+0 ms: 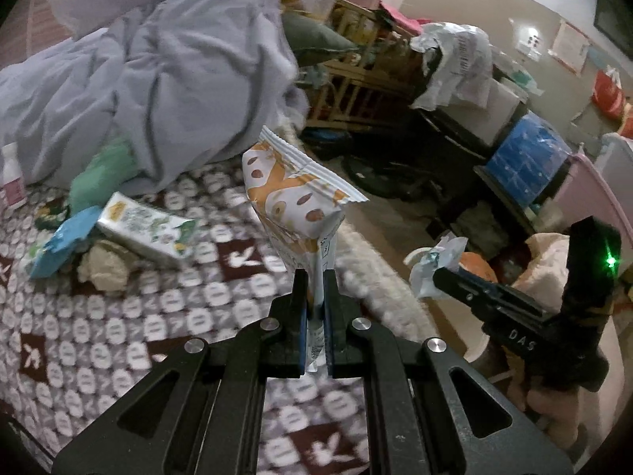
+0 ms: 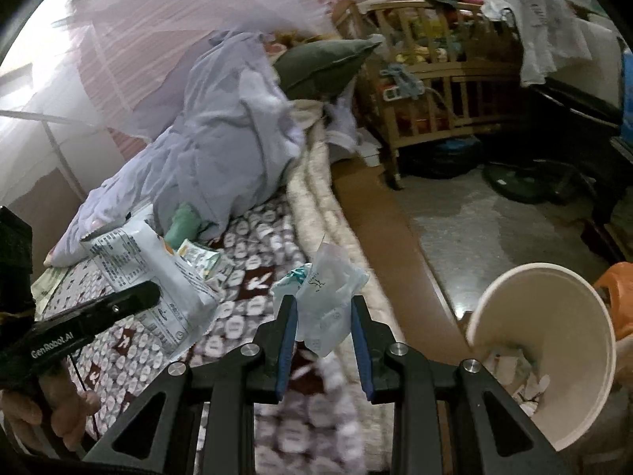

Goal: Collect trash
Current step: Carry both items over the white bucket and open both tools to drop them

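My left gripper (image 1: 315,277) is shut on an orange-and-white snack wrapper (image 1: 292,198), which stands upright above the patterned bedspread (image 1: 118,328). That wrapper's printed back (image 2: 146,277) shows at the left of the right wrist view. My right gripper (image 2: 322,301) is shut on a crumpled clear plastic wrapper (image 2: 328,301) near the bed's edge; it appears too in the left wrist view as a pale wad (image 1: 431,265). A white bin (image 2: 554,356) with scraps inside stands on the floor to the right. More trash lies on the bed: a green-printed packet (image 1: 146,229), a blue wrapper (image 1: 63,245), a crumpled tissue (image 1: 103,269).
A rumpled lilac blanket (image 1: 158,79) fills the far side of the bed, with a white bottle (image 1: 14,178) at its left. A wooden crib (image 2: 431,91), a fan on the floor (image 2: 526,182) and stacked boxes crowd the room beyond. An orange stool (image 2: 617,293) stands behind the bin.
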`<state>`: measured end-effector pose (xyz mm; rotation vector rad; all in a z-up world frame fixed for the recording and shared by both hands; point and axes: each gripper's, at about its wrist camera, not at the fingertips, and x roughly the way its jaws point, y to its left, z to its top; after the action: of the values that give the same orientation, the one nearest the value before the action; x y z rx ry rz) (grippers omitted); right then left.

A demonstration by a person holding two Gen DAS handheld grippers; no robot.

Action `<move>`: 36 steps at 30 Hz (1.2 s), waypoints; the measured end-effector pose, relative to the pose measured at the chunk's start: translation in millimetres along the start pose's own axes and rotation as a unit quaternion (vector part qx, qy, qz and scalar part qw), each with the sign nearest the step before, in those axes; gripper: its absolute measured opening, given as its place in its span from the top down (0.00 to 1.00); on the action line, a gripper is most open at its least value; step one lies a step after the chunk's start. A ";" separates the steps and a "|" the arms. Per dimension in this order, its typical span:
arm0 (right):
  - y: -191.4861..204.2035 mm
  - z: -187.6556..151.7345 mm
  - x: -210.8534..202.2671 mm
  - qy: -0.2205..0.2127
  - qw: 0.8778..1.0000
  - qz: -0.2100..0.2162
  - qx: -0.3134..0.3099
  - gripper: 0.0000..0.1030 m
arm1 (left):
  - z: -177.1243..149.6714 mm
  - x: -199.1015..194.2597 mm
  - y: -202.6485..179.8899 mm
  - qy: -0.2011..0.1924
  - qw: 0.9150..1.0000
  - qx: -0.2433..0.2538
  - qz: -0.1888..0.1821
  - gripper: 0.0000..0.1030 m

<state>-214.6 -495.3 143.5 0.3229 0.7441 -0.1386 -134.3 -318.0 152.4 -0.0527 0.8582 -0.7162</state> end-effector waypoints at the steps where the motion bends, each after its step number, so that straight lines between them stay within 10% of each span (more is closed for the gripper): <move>1: -4.9 -0.4 -2.1 -0.001 1.000 -0.003 0.004 0.75 | 1.5 2.5 -5.6 0.002 1.000 0.003 -0.005 0.96; 36: -176.7 -30.6 -51.0 -0.010 0.979 -0.142 0.148 0.75 | 12.8 120.3 -177.0 0.092 0.981 0.102 -0.140 0.96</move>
<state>-313.4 -650.9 115.1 0.4961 0.7473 -0.5258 -170.9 -528.6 136.4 0.0791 0.9600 -1.0841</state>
